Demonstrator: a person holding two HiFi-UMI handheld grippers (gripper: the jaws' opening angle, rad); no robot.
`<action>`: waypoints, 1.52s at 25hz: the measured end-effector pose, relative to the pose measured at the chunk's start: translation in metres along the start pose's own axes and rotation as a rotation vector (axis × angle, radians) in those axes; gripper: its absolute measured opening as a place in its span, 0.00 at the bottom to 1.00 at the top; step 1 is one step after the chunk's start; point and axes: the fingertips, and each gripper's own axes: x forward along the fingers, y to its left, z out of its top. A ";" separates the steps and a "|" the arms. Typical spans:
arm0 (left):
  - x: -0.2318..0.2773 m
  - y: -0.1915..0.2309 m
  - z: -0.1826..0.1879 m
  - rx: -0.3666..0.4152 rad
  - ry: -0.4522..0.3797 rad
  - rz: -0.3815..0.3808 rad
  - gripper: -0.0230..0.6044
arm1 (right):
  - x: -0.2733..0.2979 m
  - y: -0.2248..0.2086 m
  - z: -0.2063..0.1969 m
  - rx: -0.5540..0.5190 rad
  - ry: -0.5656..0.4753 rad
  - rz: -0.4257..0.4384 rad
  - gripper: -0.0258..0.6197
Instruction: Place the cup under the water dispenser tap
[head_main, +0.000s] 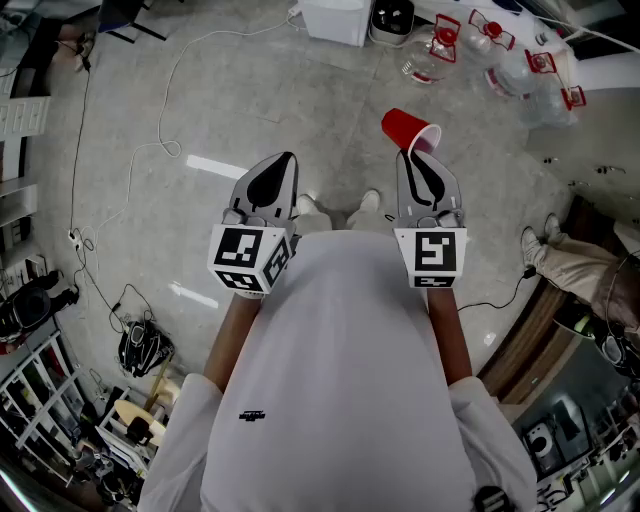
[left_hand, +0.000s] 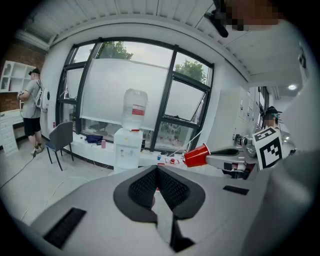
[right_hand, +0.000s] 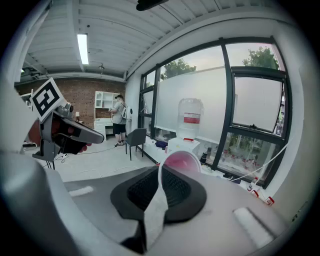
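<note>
A red plastic cup (head_main: 410, 128) hangs over the floor, pinched by its rim in my right gripper (head_main: 413, 152), which is shut on it. In the right gripper view the cup's pink inside (right_hand: 181, 162) faces the camera just beyond the right gripper (right_hand: 161, 172). The white water dispenser (left_hand: 127, 148), with a bottle (left_hand: 135, 108) on top, stands ahead by the window. It also shows as the water dispenser (right_hand: 186, 142) in the right gripper view. My left gripper (head_main: 288, 158) is level with the right one, shut and holding nothing. From the left gripper (left_hand: 156, 170) I see the cup (left_hand: 196, 155) to my right.
Several clear water bottles with red handles (head_main: 500, 50) lie on the floor at the far right. A white cable (head_main: 165, 110) snakes across the floor on the left. A grey chair (left_hand: 60, 140) and a person (left_hand: 32, 107) stand left of the dispenser.
</note>
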 end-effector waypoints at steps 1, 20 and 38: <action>-0.003 -0.002 0.001 0.006 -0.006 0.001 0.03 | -0.002 0.003 0.003 -0.006 -0.007 0.005 0.09; 0.001 -0.021 0.008 0.017 -0.029 0.055 0.03 | -0.013 -0.010 0.012 -0.014 -0.073 0.058 0.09; 0.056 -0.057 0.039 0.022 -0.027 -0.009 0.03 | -0.004 -0.079 0.001 0.092 -0.084 0.032 0.08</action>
